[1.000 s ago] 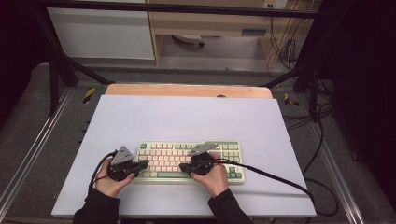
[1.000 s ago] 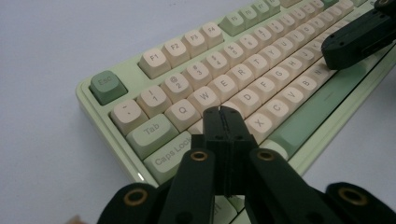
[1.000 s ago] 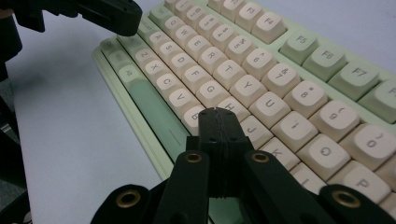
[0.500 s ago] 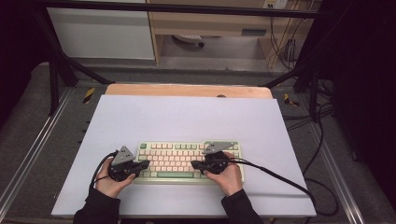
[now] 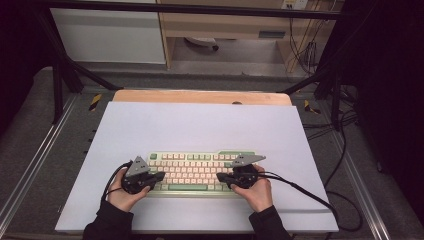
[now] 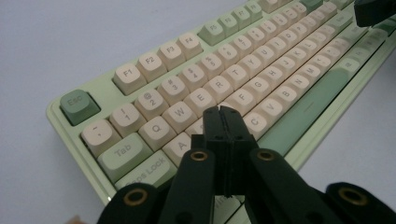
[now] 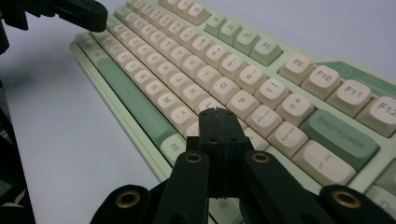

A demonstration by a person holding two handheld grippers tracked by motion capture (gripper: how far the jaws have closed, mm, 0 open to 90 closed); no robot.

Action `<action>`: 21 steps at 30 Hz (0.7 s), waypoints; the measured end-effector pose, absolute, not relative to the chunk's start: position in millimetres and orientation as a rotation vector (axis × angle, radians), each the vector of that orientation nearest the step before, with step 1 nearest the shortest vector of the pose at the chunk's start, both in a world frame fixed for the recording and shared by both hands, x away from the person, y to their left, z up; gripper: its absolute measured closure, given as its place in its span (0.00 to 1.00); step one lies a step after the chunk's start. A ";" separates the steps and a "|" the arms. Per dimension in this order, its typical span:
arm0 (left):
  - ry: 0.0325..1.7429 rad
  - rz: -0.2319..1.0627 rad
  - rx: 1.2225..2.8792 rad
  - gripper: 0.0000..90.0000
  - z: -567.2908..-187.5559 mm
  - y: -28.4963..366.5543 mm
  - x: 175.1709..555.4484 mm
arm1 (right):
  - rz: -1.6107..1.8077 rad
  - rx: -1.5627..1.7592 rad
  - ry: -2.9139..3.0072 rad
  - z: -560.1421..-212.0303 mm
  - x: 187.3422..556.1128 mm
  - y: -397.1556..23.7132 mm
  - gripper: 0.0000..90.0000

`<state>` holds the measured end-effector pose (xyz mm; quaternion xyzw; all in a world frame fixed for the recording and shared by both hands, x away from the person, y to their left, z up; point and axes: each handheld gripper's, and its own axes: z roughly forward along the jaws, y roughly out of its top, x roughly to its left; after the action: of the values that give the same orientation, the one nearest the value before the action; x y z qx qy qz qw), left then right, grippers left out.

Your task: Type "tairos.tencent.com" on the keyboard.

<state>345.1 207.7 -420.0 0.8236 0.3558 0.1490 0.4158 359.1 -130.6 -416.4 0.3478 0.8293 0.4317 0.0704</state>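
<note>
Even overhead light on the pale tabletop, surroundings beyond the tabletop dark, soft shadows under the keyboard, near keys sharp, far keys blurred, close black jaws dim and soft
</note>
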 end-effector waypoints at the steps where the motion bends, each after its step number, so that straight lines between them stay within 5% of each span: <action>1: 0.891 0.374 2.069 1.00 -419.5 206.2 345.6 | 1.301 1.047 2.489 -416.9 358.8 -132.7 1.00; 21: 0.878 0.377 2.094 1.00 -416.7 174.0 365.6 | 1.304 1.072 2.478 -419.2 354.0 -146.6 1.00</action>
<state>365.6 174.0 -416.7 0.8306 0.3484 0.1496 0.4078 354.0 -146.6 -419.2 0.3565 0.8244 0.4338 0.0719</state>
